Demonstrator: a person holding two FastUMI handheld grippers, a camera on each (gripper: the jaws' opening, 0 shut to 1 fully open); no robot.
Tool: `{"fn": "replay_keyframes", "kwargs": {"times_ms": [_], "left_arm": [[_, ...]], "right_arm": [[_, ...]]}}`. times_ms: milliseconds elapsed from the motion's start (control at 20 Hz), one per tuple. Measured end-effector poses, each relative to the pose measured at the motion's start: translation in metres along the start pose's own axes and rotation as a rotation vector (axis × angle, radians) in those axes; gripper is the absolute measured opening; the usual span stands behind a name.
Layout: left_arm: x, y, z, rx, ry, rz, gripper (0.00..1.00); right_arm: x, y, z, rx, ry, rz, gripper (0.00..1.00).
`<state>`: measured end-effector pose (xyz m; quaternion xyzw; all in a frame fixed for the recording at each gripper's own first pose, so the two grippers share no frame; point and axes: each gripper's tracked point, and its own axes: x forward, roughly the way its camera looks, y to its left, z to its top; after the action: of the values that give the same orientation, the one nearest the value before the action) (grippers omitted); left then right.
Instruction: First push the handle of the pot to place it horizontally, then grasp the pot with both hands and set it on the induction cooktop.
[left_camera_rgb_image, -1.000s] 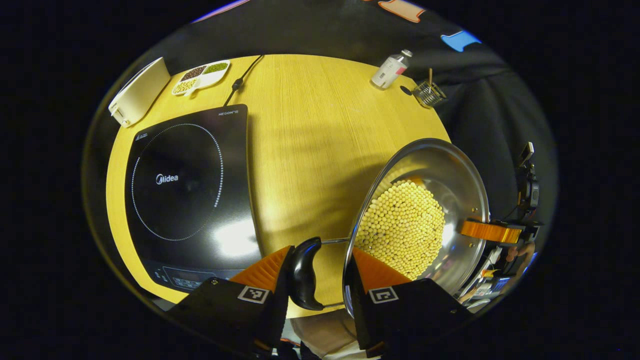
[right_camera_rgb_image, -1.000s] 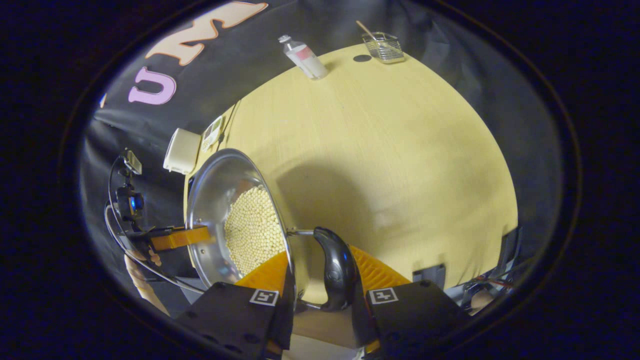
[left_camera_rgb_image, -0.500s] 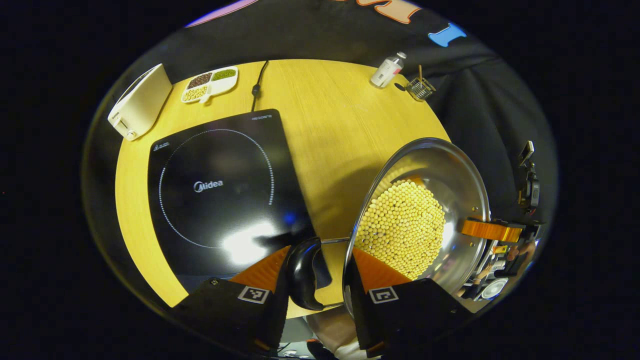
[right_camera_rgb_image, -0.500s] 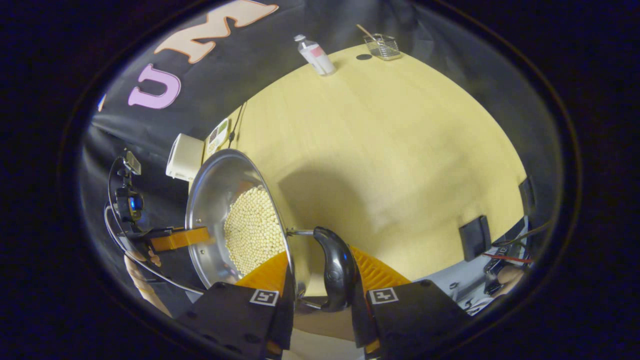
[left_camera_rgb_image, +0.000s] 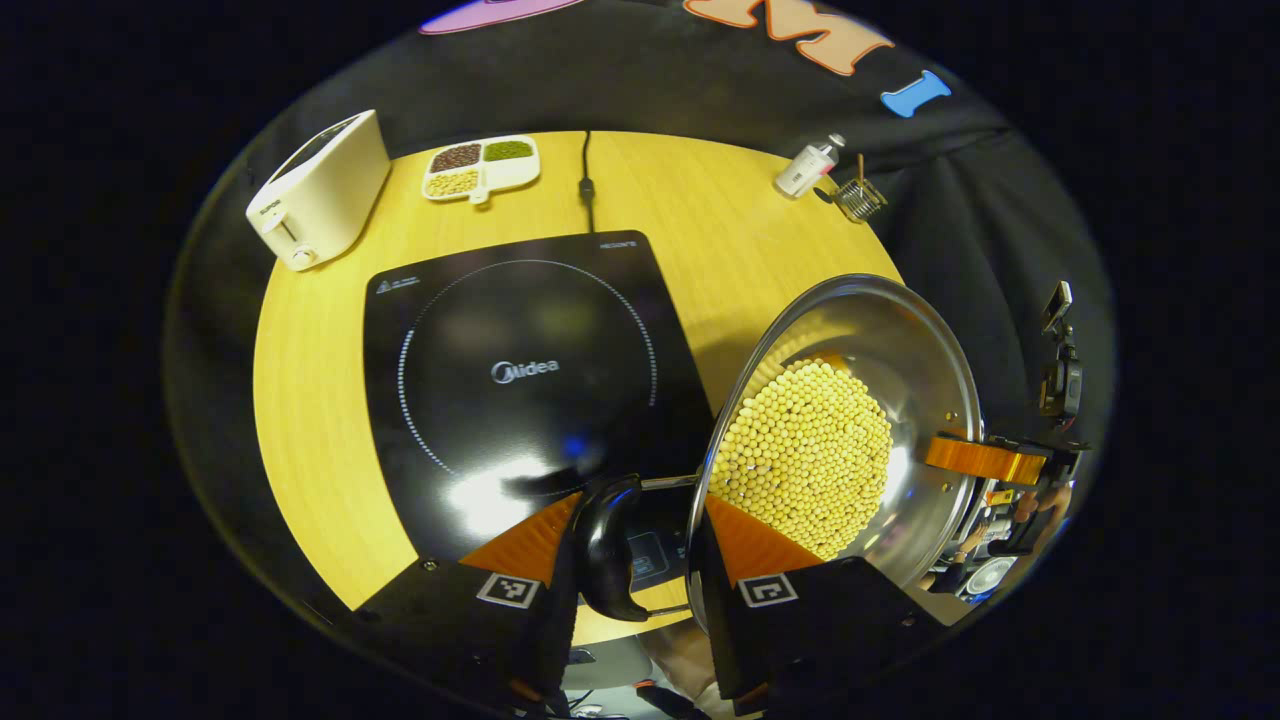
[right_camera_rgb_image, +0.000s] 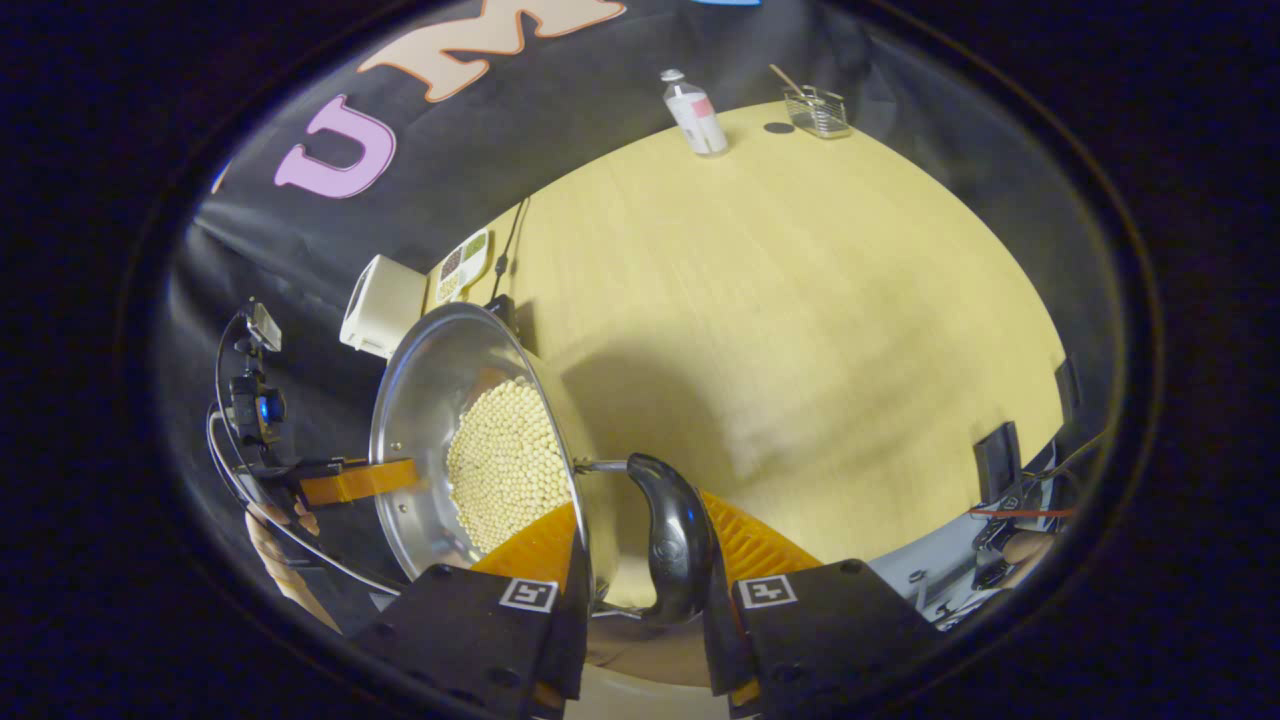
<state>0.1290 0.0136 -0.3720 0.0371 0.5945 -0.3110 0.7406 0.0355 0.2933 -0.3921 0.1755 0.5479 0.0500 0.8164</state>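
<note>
Pot: polished steel, shallow and wide, filled with pale yellow beans, held in the air beside the induction cooktop above the tabletop. Left gripper: fingers clenched on the pot's black side handle and rim. Right gripper: fingers clamped likewise on the opposite black handle. Cooktop surface is glossy black and bare.
</note>
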Motion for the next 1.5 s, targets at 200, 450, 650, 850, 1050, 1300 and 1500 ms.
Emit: {"fn": "replay_keyframes", "kwargs": {"times_ms": [200,450,650,850,1050,1300,1500], "left_arm": [[-0.011,0.033,0.001,-0.014,-0.022,0.038,0.58],[-0.028,0.074,0.009,-0.027,-0.065,0.108,0.58],[-0.028,0.105,0.017,-0.034,-0.085,0.152,0.59],[-0.030,0.130,0.017,-0.056,-0.098,0.183,0.58],[-0.023,0.144,0.017,-0.071,-0.092,0.200,0.58],[-0.015,0.157,0.025,-0.069,-0.094,0.220,0.58],[-0.014,0.165,0.027,-0.075,-0.094,0.239,0.58]], "right_arm": [[0.020,0.034,0.001,-0.028,0.008,0.025,0.51],[0.053,0.073,0.008,-0.053,0.016,0.062,0.51],[0.076,0.100,0.013,-0.068,0.018,0.087,0.45],[0.095,0.117,0.015,-0.090,0.012,0.097,0.45],[0.112,0.126,0.014,-0.091,0.020,0.095,0.45],[0.128,0.132,0.018,-0.075,0.011,0.086,0.51],[0.138,0.138,0.022,-0.067,0.008,0.080,0.51]]}}
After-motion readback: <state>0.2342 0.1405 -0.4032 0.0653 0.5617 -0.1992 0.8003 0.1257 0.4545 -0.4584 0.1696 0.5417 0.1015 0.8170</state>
